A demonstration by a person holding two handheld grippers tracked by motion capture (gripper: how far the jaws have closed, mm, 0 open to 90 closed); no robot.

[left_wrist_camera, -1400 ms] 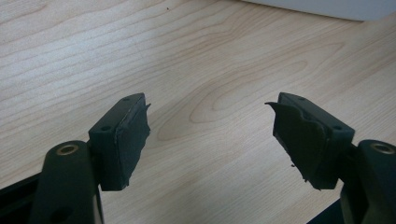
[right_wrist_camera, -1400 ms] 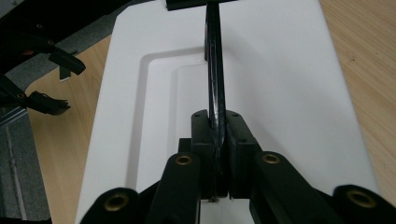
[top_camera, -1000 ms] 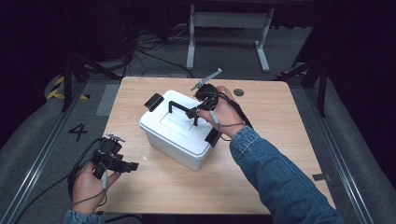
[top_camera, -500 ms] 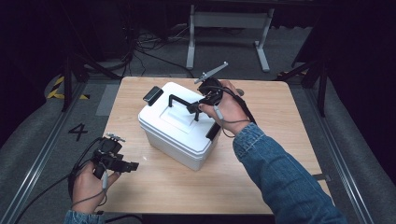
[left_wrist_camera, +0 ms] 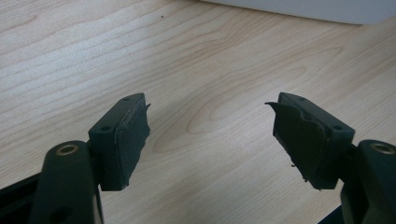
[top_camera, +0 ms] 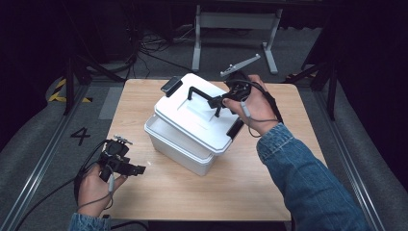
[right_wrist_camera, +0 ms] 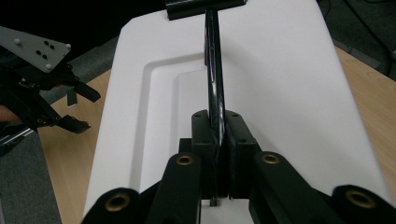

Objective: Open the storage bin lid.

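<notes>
Lid [top_camera: 195, 115], white, raised askew off white box [top_camera: 178, 147] mid-table [top_camera: 269, 183], near-right edge resting on box rim, far side lifted. Clamped by its black handle [right_wrist_camera: 215, 70] between shut jaws of right gripper [top_camera: 225, 98]. Left gripper [top_camera: 129, 168] near-left of box, just above wood, jaws spread, empty.

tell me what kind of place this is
Probably a lab or studio set up for recording, not a home: a lone wooden table on grey carpet, loose cables across the floor behind it, a numeral 4 marked beside a floor rail, and dark surroundings.
</notes>
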